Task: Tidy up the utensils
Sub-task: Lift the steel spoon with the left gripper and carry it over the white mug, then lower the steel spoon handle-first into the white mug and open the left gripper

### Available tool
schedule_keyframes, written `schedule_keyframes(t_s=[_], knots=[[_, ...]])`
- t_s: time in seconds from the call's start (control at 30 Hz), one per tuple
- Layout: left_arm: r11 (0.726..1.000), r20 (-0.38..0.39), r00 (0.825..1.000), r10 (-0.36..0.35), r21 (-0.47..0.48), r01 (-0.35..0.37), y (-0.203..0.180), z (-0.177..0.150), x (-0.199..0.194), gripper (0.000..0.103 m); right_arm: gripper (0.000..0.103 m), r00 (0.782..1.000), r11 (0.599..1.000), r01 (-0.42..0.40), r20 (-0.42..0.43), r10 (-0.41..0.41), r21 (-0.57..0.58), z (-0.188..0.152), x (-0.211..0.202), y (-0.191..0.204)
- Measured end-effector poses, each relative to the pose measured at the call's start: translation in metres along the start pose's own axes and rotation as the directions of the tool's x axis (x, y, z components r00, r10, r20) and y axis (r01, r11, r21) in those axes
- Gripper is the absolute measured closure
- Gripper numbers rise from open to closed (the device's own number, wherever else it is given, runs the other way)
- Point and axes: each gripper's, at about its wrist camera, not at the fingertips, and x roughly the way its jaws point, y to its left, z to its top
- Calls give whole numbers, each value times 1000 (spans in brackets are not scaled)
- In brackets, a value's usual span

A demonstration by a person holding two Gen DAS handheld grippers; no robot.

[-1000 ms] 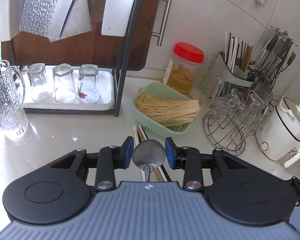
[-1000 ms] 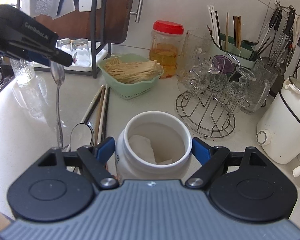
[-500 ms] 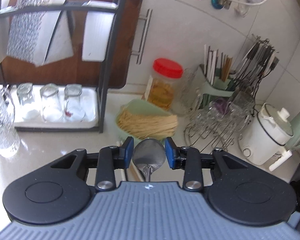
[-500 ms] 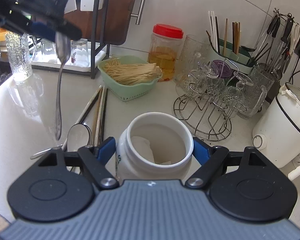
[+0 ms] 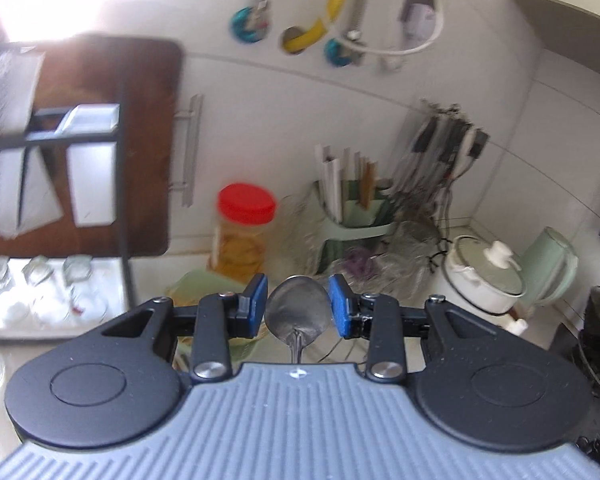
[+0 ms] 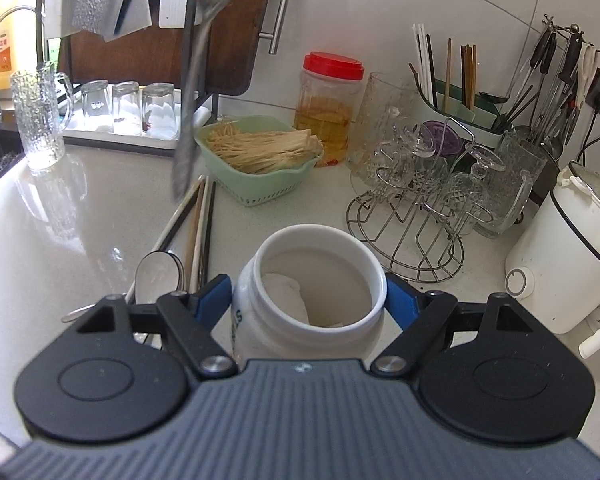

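The left gripper [image 5: 298, 311] clamps a metal spoon [image 5: 298, 310] by its bowl between narrow blue pads, held in the air above the counter. The right gripper [image 6: 309, 303], spread wide, grips a white ceramic jar [image 6: 314, 280] standing on the white counter [image 6: 80, 216]. Just left of the jar lie another spoon [image 6: 156, 274] and several chopsticks [image 6: 198, 224].
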Motion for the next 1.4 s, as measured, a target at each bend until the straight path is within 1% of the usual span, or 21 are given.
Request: schedule_keyframes(t_s=[0.13, 0.3, 0.4, 0.57, 0.73, 0.8, 0.83, 0.97, 1.07, 1.13, 1.27, 1.4], knots=[[999, 11, 999, -40, 34, 40, -17, 8, 1, 64, 19, 1000, 1000, -4, 12, 4, 2, -1, -1, -1], [995, 4, 997, -81, 55, 81, -34, 10, 7, 64, 19, 1000, 1000, 0, 26, -1, 5, -3, -1, -1], [992, -1, 995, -104, 69, 104, -42, 8, 10, 64, 15, 1000, 1000, -8, 23, 8, 5, -4, -1, -1], [988, -25, 993, -120, 91, 121, -51, 1, 17, 64, 15, 999, 999, -22, 34, 21, 38, -5, -4, -5], [988, -52, 990, -130, 82, 134, -53, -11, 27, 64, 15, 1000, 999, -7, 21, 6, 51, -8, -2, -5], [987, -33, 989, -141, 71, 143, -51, -17, 30, 64, 15, 1000, 998, -14, 6, 13, 67, -9, 0, -6], [987, -37, 989, -143, 73, 145, -51, -19, 33, 64, 15, 1000, 997, -17, 6, 17, 76, -10, 0, -7], [983, -68, 987, -146, 105, 153, -54, -26, 44, 64, 15, 1000, 994, -26, 2, 26, 102, -13, 2, -10], [977, -89, 983, -161, 124, 172, -57, -34, 48, 64, 15, 999, 993, -30, 15, 29, 110, -13, 1, -11], [968, -94, 981, -169, 171, 183, -62, -41, 48, 64, 16, 1000, 993, -27, 19, 25, 113, -14, 0, -10], [950, -149, 973, -178, 233, 210, -73, -55, 51, 64, 16, 1000, 994, -16, 27, 13, 106, -15, -2, -8], [948, -203, 966, -159, 242, 207, -76, -67, 55, 64, 15, 999, 993, -19, 33, 16, 116, -16, -2, -8]])
